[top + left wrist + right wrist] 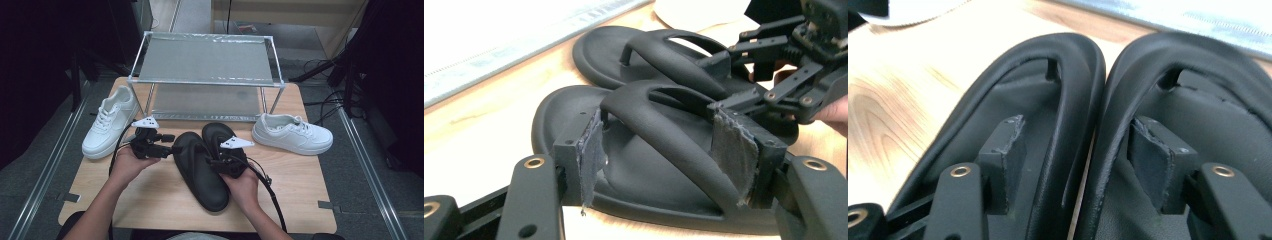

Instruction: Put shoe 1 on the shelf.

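Sandals, two black ones, lie side by side on the wooden table (150,200), in front of the metal shoe rack (206,82) and touching each other along their inner edges. The left sandal (199,170) has its long axis running from the rack toward the person, slightly slanted; the right sandal (220,137) lies parallel and a little closer to the rack.

The left gripper (669,150) comes to the left sandal from its outer side, across the long axis. Its jaws are spread, and the strap (664,132) of this sandal passes between the two pads without being pressed.

The right gripper (1078,165) points along the sandals toward the rack. Its jaws are also wide apart: one pad sits inside the left sandal, the other inside the right sandal, so both touching inner rims stand between them. Nothing is pinched.

In my judgement, the coming closing would squeeze these two rims together, and the right gripper is the nearer one for it.

A white sneaker (107,127) lies left of the rack, another white sneaker (292,134) right of it.
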The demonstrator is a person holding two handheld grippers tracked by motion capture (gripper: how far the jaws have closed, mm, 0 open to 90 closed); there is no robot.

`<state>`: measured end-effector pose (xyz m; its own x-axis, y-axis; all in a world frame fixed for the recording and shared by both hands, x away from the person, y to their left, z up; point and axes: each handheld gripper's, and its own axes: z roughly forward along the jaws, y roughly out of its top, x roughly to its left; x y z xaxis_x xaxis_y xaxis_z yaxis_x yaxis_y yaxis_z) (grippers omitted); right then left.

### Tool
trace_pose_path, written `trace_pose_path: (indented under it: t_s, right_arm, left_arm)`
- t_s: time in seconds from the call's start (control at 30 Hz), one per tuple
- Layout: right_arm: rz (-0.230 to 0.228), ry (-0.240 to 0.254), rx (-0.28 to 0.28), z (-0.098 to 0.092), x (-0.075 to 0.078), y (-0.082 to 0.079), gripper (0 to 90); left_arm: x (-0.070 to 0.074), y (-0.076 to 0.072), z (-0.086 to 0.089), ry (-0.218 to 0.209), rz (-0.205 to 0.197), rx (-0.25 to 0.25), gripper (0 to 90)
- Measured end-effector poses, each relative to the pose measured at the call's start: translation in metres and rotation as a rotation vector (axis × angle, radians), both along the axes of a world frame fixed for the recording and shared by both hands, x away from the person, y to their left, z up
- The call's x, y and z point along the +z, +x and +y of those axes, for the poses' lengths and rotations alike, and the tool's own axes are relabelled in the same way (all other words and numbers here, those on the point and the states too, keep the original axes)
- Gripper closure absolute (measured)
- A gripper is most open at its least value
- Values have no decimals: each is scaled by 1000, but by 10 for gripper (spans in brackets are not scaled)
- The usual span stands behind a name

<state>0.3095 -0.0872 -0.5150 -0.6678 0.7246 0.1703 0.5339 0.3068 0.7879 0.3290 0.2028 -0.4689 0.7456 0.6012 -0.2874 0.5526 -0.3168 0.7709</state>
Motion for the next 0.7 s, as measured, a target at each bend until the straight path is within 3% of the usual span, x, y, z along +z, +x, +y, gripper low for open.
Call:
trace_pose_path:
  t_s: [0.33, 0.43, 0.7]
  right_arm:
    - [-7, -69, 8, 8, -12, -5, 486]
    - [-42, -87, 2, 8, -13, -6, 536]
    - [-30, -87, -3, 6, -12, -6, 635]
  left_arm:
    - [1, 3, 0, -5, -2, 6, 378]
    - [1, 3, 0, -5, 1, 8, 378]
    - [1, 4, 2, -4, -2, 20, 380]
